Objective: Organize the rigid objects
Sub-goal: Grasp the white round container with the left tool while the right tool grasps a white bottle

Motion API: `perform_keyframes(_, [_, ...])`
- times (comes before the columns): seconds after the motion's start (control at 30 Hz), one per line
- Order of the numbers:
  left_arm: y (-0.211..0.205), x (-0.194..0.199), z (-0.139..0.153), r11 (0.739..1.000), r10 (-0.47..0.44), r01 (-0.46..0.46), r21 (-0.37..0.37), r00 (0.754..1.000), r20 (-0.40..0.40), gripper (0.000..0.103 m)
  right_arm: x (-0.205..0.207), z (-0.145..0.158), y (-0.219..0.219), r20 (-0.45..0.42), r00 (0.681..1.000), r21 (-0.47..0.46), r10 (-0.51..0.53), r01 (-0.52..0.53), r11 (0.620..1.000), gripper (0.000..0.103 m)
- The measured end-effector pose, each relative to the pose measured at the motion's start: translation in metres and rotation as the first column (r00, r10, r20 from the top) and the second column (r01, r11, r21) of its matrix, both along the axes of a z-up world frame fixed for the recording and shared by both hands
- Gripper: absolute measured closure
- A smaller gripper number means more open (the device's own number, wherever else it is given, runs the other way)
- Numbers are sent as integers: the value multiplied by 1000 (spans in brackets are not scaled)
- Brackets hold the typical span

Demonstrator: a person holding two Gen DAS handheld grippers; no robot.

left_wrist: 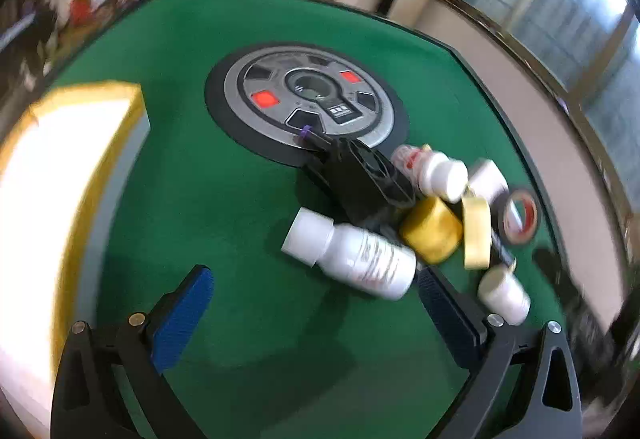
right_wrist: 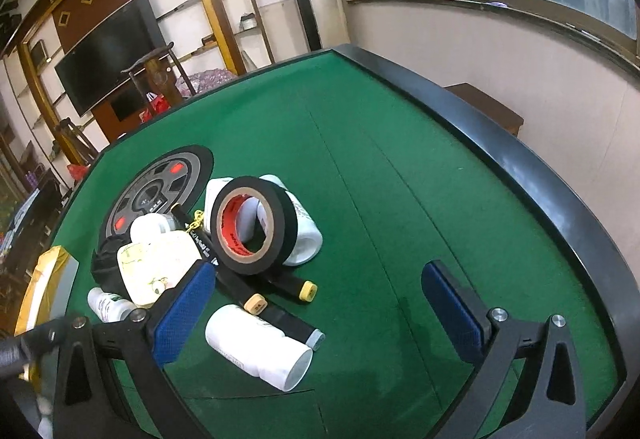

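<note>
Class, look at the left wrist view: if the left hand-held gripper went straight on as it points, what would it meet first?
Most likely the lying white bottle, just ahead of the open left hand-held gripper; depth is uncertain.

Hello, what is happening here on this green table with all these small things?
A person holds a gripper in each hand above a green table, sorting a pile of small items. Both the left gripper and the right gripper are open and hold nothing. The pile has white bottles, such as one lying on its side, a black tape roll standing on edge, a yellow tape roll and markers. A yellow-edged box waits on the left. Nothing looks sorted yet.
</note>
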State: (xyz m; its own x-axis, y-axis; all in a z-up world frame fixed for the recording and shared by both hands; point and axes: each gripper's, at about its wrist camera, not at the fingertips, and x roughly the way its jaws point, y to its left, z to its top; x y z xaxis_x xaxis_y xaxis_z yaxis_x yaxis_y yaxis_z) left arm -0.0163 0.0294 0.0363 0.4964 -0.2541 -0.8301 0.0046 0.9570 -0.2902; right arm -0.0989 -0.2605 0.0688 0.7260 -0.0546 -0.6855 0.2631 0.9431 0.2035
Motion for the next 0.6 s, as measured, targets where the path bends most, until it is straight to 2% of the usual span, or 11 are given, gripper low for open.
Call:
perform_keyframes(0.03, [-1,4,-3,999,21,-21,-30,1000,-5,1,0,0,1,0,1000,-4,7,-7,1000,0])
perform_keyframes(0.1, [-8,9,-8,999,23,-23,-35,1000,-7,1,1,0,3,-2,1000,-14,20,-20,1000,0])
perform_keyframes(0.17, [-16,15,-16,1000,-23,23,-20,1000,-14,20,0,0,7,-2,1000,-24,27,-27,999,0])
perform_keyframes(0.2, [-16,16,-17,998,-48,47,-50,999,-12,25,0,0,9,0,1000,-26,28,-28,999,0])
perform_keyframes(0.23, [-14,15,-17,998,-49,48,-49,999,-15,34,0,0,8,-1,1000,-26,29,-29,999,0])
perform_keyframes(0.27, [-11,14,-17,998,-50,49,-38,998,-28,37,0,0,9,-1,1000,-24,27,-27,999,0])
perform_keyframes(0.5, [-3,-12,-10,995,-94,95,24,995,-28,36,2,-1,10,-5,1000,13,25,-25,1000,0])
perform_keyframes(0.6, [-14,-14,-16,995,-96,97,18,994,-45,28,3,-2,9,-10,1000,16,28,-27,999,0])
